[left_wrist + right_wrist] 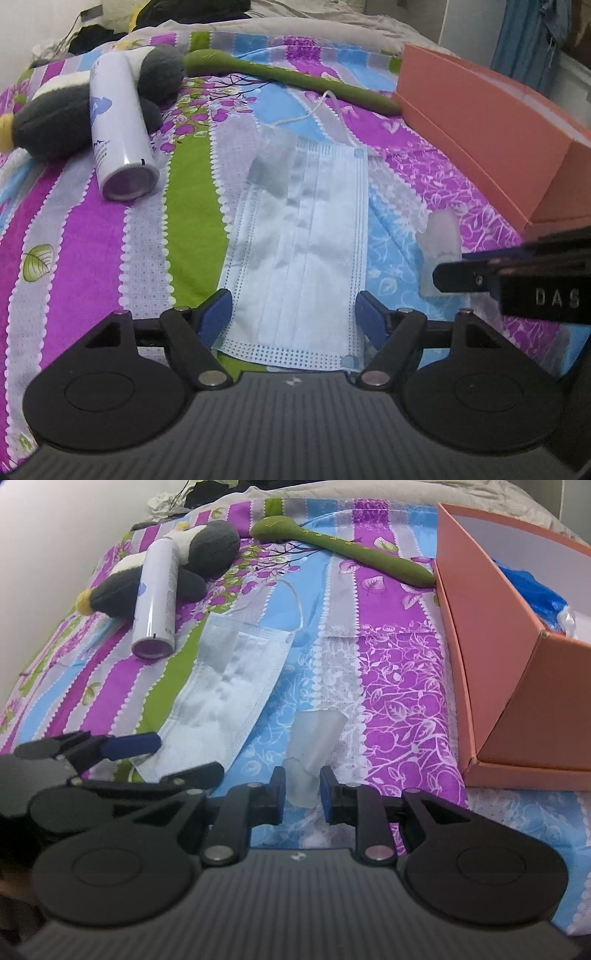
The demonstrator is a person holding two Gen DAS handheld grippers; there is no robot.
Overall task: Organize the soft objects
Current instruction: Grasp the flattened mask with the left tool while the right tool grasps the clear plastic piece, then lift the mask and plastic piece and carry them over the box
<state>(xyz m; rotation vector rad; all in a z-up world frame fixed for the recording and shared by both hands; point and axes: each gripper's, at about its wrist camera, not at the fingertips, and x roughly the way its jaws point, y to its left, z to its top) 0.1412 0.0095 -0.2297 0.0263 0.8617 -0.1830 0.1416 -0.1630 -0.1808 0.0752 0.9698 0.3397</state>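
A light blue face mask point(303, 258) lies flat on the striped bedsheet. My left gripper point(308, 173) stands open over it, one blue finger at each long side, its clear tips near the mask's far end. In the right wrist view the mask point(229, 686) shows with the left gripper's blue finger point(133, 746) at its near corner. My right gripper point(319, 723) hovers over bare sheet right of the mask, its clear tips close together with nothing seen between them. A grey and white plush toy point(55, 122) and a long green soft piece point(288, 77) lie farther back.
A white spray can point(118, 129) leans on the plush toy at the left. An open salmon box point(498, 657) stands at the right, with blue plastic point(532, 590) inside. A wall runs along the left side, and rumpled grey bedding lies at the back.
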